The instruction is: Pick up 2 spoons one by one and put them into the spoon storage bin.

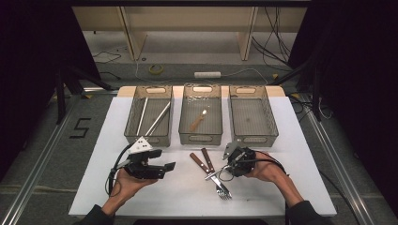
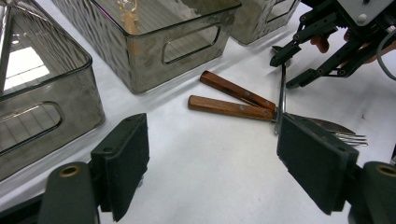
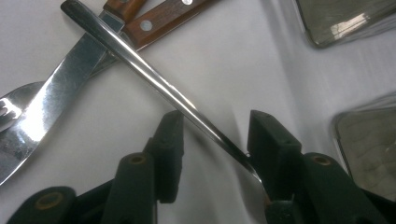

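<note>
A slim steel utensil handle point(image 3: 140, 70) lies slantwise on the white table, across two wooden-handled pieces point(image 3: 156, 18). My right gripper point(image 3: 217, 121) straddles that steel handle; its jaws stand apart with a gap on either side, so it is open. In the high view the right gripper point(image 1: 226, 169) points left at the cutlery pile point(image 1: 209, 166), where fork tines point(image 1: 224, 192) stick out toward the front. The left gripper point(image 2: 212, 140) is open with nothing between its jaws, aimed at the two wooden handles point(image 2: 229, 108) and at the right gripper point(image 2: 286, 70) beyond. It sits at the left point(image 1: 165, 159).
Three clear bins stand in a row at the back of the table. The left bin point(image 1: 148, 140) holds long steel rods point(image 1: 157, 119), the middle bin point(image 1: 200, 139) a wooden-handled spoon point(image 1: 199, 119), and the right bin point(image 1: 253, 139) has nothing visible in it. Cables lie on the floor behind.
</note>
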### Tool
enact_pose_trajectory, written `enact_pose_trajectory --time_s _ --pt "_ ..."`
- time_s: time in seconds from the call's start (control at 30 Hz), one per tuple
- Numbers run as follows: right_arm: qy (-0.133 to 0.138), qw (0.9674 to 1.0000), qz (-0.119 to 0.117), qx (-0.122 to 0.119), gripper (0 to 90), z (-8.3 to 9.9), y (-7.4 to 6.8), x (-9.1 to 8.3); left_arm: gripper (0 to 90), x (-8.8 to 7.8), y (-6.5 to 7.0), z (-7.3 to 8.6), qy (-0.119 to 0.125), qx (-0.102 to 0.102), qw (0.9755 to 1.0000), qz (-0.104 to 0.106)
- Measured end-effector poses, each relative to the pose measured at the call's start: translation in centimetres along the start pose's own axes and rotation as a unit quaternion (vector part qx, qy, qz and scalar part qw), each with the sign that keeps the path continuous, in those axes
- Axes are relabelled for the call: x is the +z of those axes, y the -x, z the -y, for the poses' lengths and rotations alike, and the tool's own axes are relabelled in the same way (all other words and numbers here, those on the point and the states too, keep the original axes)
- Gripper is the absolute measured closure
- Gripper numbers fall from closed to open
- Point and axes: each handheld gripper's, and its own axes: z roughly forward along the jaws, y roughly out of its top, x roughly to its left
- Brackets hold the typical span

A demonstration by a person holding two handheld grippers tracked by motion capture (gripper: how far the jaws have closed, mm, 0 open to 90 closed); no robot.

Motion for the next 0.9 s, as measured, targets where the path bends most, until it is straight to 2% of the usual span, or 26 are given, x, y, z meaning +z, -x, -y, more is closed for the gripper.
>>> enact_pose_trajectory --time_s 0.43,0.6,0.9 --pt "-0.009 0.9991 0.006 -0.041 69.8 0.0 -0.6 -0.2 24.5 0.3 0.2 0.1 -0.008 0.006 0.9999 0.004" --pt "-0.014 0.9974 0.014 -0.07 72.7 0.1 -1.0 -0.4 24.6 0.3 0.2 0.1 -0.011 0.009 0.9999 0.004" --pt "-0.023 0.9949 0.012 -0.097 79.2 0.4 -1.7 -0.8 24.7 0.4 0.3 0.1 -0.014 0.011 0.9998 0.006"
